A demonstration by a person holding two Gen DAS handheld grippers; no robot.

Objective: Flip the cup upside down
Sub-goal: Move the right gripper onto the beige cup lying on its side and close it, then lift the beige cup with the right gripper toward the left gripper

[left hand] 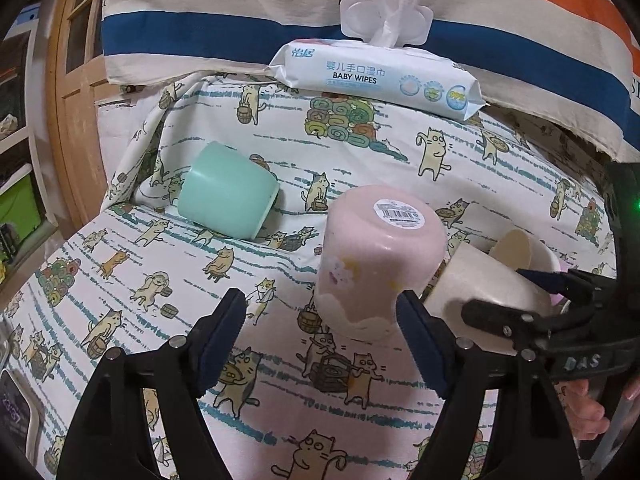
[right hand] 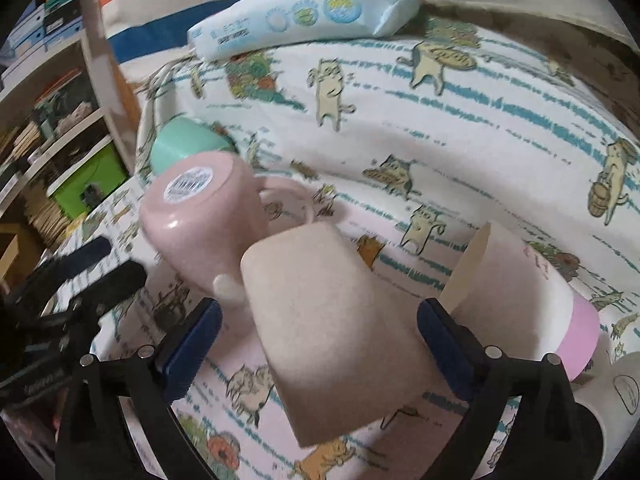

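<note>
A pink mug (left hand: 380,260) stands upside down on the cat-print cloth (left hand: 240,280), barcode sticker on its base; it also shows in the right wrist view (right hand: 200,216). My left gripper (left hand: 320,320) is open just in front of it, with the mug's lower edge between the pads, not touching. A cream cup (right hand: 328,332) lies tilted between the pads of my right gripper (right hand: 320,320), which looks closed on it; the same cup (left hand: 480,292) and the right gripper (left hand: 532,296) show in the left wrist view.
A mint cup (left hand: 228,192) lies on its side at the back left. Another cream cup with a pink band (right hand: 520,296) lies on its side to the right. A pack of baby wipes (left hand: 376,80) rests at the back. A white mug (right hand: 616,412) is at the right edge.
</note>
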